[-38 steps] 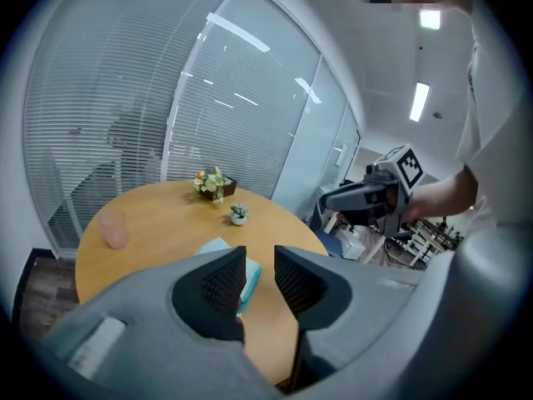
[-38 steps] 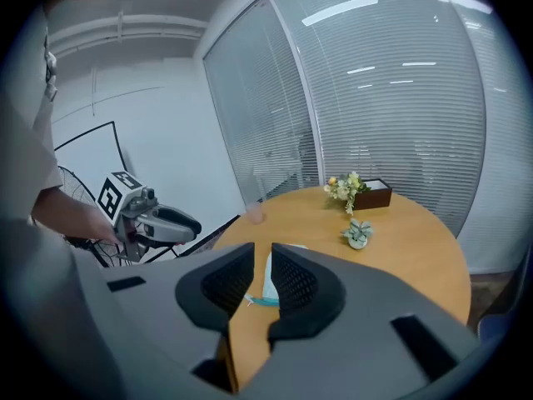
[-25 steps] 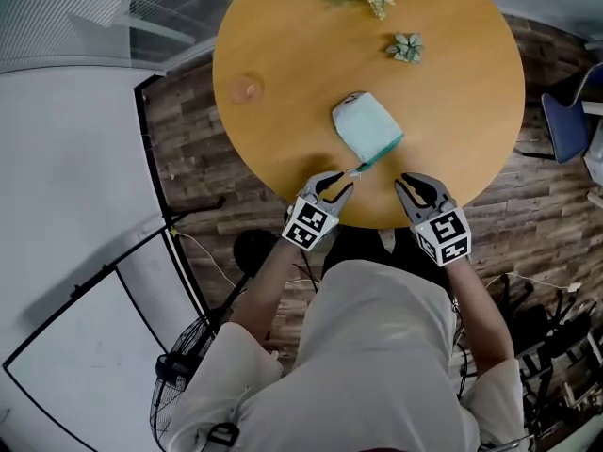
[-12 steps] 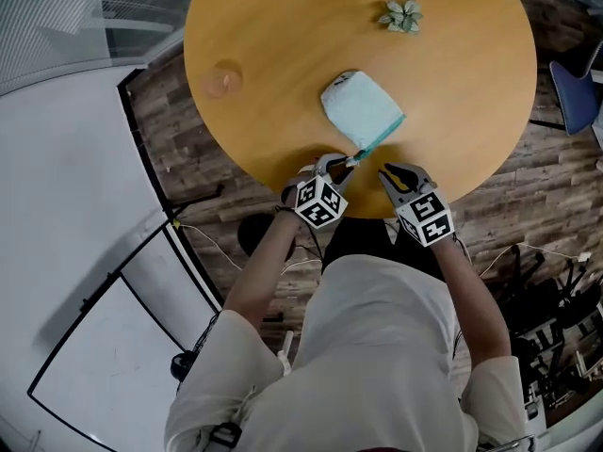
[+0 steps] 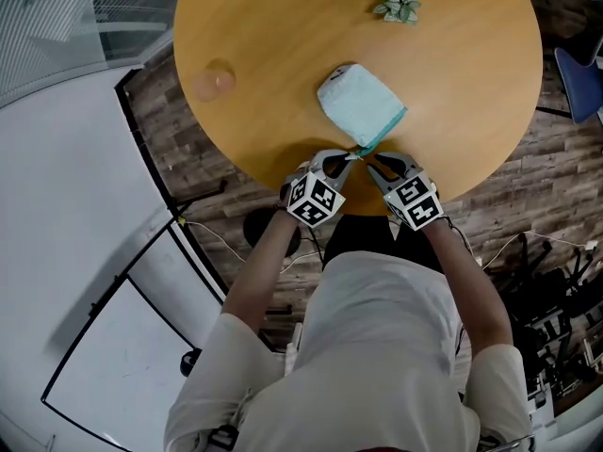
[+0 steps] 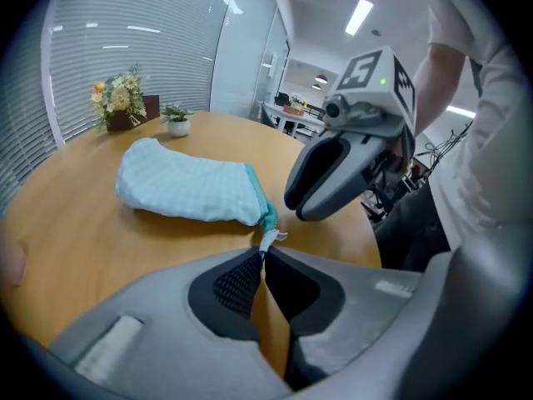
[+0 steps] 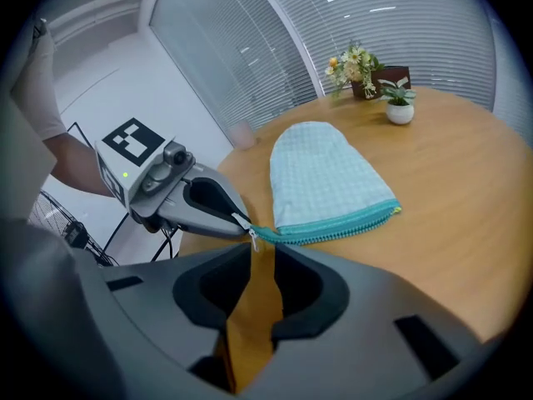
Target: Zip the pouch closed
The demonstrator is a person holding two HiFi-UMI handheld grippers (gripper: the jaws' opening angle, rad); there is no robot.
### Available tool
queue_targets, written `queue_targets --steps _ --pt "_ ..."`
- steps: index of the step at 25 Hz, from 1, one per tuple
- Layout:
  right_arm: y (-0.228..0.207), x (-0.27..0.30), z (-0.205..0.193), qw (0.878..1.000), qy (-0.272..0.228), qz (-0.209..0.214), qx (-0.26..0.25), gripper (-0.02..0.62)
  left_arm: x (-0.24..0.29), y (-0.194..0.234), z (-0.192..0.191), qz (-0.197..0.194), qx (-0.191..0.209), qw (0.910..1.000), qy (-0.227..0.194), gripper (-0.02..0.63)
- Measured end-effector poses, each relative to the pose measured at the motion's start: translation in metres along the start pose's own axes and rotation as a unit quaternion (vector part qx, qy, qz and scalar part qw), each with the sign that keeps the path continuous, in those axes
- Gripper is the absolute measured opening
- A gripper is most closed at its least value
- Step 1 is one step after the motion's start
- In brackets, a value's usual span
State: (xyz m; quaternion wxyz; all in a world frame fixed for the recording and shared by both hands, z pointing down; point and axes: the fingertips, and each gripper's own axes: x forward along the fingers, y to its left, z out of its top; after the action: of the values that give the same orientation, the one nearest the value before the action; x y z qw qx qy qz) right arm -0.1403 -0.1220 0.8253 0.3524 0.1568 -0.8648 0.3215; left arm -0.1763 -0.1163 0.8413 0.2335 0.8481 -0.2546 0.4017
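1. working at the 6 o'clock rim of a round wooden table [image 5: 283,55], with both grippers side by side there.
2. pinching the white tab [image 6: 268,239] at the zip's end with the left gripper [image 6: 262,253], pressing both jaws together on it.
3. holding the right gripper [image 7: 261,248] with jaws spread a little, gripping nothing, showing only bare table through the gap.
4. pointing the right gripper's tips at that same corner, just short of the tab, at 3 o'clock of the left gripper in the head view.
5. resting the pouch [image 5: 361,108] flat on the table, just at 12 o'clock of the two grippers, between the table's centre and its 6 o'clock rim.
6. showing the teal zip [image 7: 326,224] along the pouch's edge nearest the grippers, running from the tab toward 3 o'clock in the right gripper view.
7. standing well apart at 12 o'clock of the pouch: a small plant [image 5: 397,5], with flowers [image 6: 121,97] near it in the left gripper view.
8. sitting at 9 o'clock of the pouch, well apart: a pale cup [image 5: 215,81], too faint for more detail.
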Motion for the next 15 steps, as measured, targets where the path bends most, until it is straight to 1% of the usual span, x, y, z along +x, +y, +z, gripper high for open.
queue_targets --steps 7,11,12,15 --pt "0.007 0.014 0.006 1.0 0.011 0.012 -0.012 0.089 -0.008 0.005 0.016 -0.015 -0.043 0.9987 -0.024 0.029" --pt "0.01 0.016 0.015 1.0 0.003 0.011 -0.006 0.084 -0.013 0.009 0.024 -0.028 -0.072 0.9962 -0.041 0.028" --pt "0.009 0.016 0.018 1.0 -0.002 0.008 -0.003 0.079 -0.014 0.009 0.026 -0.032 -0.08 0.9953 -0.045 0.028" --pt "0.007 0.012 0.028 1.0 -0.018 -0.005 0.004 0.034 -0.016 0.01 0.03 -0.036 -0.096 0.9934 -0.052 0.025"
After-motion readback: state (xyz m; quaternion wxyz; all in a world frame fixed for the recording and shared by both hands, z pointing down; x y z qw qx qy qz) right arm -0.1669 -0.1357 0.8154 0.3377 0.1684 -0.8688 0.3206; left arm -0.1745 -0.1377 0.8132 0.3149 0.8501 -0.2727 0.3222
